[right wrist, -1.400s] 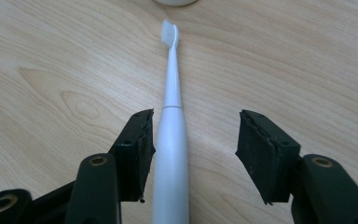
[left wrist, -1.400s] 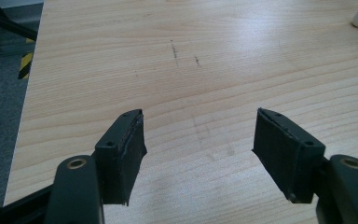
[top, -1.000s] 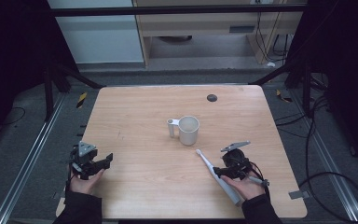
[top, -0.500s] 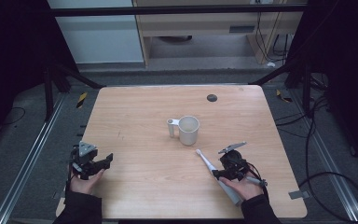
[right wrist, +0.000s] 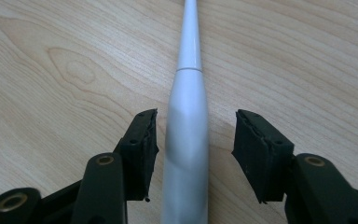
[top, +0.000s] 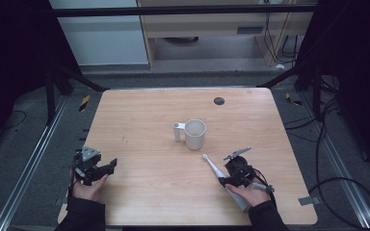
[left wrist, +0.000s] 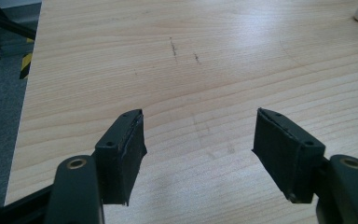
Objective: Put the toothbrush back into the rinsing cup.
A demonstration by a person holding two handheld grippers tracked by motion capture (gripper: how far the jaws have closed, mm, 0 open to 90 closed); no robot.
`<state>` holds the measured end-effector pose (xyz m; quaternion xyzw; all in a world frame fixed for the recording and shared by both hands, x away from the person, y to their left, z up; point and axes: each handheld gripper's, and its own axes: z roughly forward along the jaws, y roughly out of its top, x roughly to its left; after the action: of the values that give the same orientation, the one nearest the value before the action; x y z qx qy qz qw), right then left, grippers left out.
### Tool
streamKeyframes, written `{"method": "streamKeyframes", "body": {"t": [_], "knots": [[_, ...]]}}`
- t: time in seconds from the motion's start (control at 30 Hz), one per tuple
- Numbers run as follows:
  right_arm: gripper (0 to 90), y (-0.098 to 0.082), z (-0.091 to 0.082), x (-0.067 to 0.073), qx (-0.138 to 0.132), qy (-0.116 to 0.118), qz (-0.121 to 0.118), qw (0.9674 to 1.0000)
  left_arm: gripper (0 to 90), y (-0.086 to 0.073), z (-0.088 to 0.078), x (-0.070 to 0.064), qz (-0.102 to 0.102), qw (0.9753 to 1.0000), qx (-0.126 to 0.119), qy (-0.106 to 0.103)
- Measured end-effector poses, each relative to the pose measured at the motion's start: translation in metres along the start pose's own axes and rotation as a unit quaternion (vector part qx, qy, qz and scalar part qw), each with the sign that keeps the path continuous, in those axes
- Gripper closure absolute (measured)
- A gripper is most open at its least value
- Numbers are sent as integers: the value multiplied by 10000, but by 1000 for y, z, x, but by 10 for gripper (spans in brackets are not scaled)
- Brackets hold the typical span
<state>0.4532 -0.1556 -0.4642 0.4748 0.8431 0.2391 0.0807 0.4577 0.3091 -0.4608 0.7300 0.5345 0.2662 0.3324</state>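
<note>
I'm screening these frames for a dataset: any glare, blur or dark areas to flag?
High view: table evenly lit, surroundings almost black, mug slightly soft. Left gripper view: broad glare washes out the wood at upper right; fingers sharp. Right gripper view: the toothbrush handle near the lens is soft, with a faint sheen; wood grain is crisp.

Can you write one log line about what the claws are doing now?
right claw: open, straddling toothbrush lying on table | left claw: open, nothing between | mug: upright, untouched

A pale wooden table [top: 125, 110] stands on grey floor [top: 24, 144] — dark frame bars [top: 183, 9] around, beige cabinet [top: 212, 29] behind.
</note>
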Motion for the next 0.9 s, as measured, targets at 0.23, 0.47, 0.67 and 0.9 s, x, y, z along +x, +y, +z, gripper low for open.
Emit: {"method": "streamKeyframes", "body": {"t": [0.23,0.47,0.67,0.9], "knots": [[511,4,6,2,116,-29,-52,9999,329,0,1,0,5,10000,15,-1],[523,7,11,2,195,-47,-74,9998,329,0,1,0,10,10000,31,-4],[534,9,14,2,290,-91,-93,9995,329,0,1,0,13,10000,46,-14],[547,10,17,4,401,-104,-102,9991,330,0,2,0,16,10000,48,-13]]}}
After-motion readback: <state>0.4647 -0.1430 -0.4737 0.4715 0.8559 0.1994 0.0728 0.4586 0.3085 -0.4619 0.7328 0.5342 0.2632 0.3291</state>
